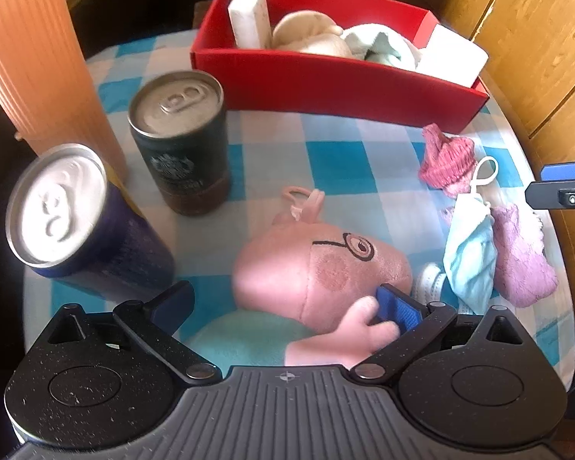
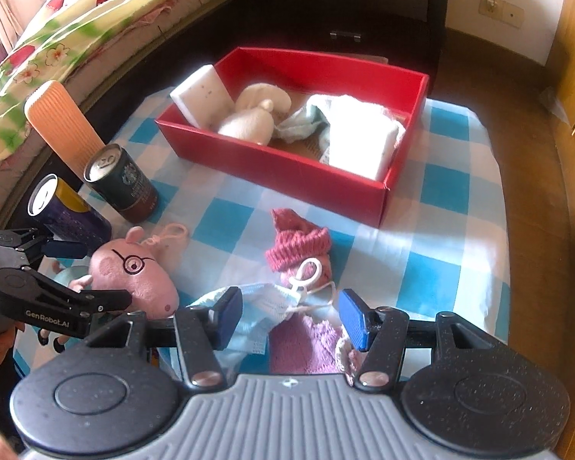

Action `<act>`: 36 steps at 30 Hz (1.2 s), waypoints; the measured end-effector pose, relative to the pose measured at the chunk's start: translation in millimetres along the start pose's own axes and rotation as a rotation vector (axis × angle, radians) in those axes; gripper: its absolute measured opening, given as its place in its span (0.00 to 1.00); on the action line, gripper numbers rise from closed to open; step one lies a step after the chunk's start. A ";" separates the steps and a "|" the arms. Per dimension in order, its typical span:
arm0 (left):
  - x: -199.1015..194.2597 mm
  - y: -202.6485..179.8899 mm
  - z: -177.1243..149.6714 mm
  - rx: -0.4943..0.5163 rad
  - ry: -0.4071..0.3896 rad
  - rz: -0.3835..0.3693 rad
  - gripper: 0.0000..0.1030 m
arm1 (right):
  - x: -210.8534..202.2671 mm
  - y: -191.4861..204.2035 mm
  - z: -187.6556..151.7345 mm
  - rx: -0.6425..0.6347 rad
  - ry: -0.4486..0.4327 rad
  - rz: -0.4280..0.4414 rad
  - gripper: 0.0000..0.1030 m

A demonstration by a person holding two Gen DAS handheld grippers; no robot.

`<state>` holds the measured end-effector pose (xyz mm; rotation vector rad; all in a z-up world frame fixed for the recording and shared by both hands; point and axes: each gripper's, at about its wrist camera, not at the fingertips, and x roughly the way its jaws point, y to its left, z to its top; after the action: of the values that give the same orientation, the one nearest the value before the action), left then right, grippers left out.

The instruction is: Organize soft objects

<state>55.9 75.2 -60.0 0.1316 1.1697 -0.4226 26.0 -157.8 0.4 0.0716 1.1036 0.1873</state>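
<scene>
A pink pig plush (image 1: 318, 264) with glasses and a teal body lies on the checked cloth, also seen in the right wrist view (image 2: 134, 272). My left gripper (image 1: 287, 303) is open, its jaws on either side of the plush, the right pad touching its hand. A doll with a dark pink knit hat (image 2: 299, 245), a blue face mask (image 2: 257, 306) and a lilac dress lies to the right. My right gripper (image 2: 287, 318) is open around the mask and doll. The red box (image 2: 287, 168) behind holds sponges and cloths.
Two drink cans (image 1: 180, 142) (image 1: 80, 222) and an orange ribbed cylinder (image 1: 38, 61) stand at the left. A bed (image 2: 57, 38) lies beyond the table's left edge, dark drawers behind, wooden cabinets (image 1: 536, 38) at the right.
</scene>
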 end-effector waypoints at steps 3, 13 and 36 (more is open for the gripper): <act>6.3 -1.1 -5.3 -0.012 0.026 -0.021 0.93 | 1.0 -4.3 -4.3 0.008 0.007 -0.004 0.32; 9.3 16.2 -23.4 -0.151 0.039 0.003 0.69 | 7.7 -14.8 -20.1 0.024 0.033 -0.017 0.39; -4.8 8.3 -28.5 -0.213 -0.062 0.044 0.65 | 52.2 -8.3 -57.9 -0.014 0.136 -0.095 0.44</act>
<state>32.9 93.0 -67.8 -0.0404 1.1418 -0.2591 -2.0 -158.3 -72.9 -0.0067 1.2386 0.1156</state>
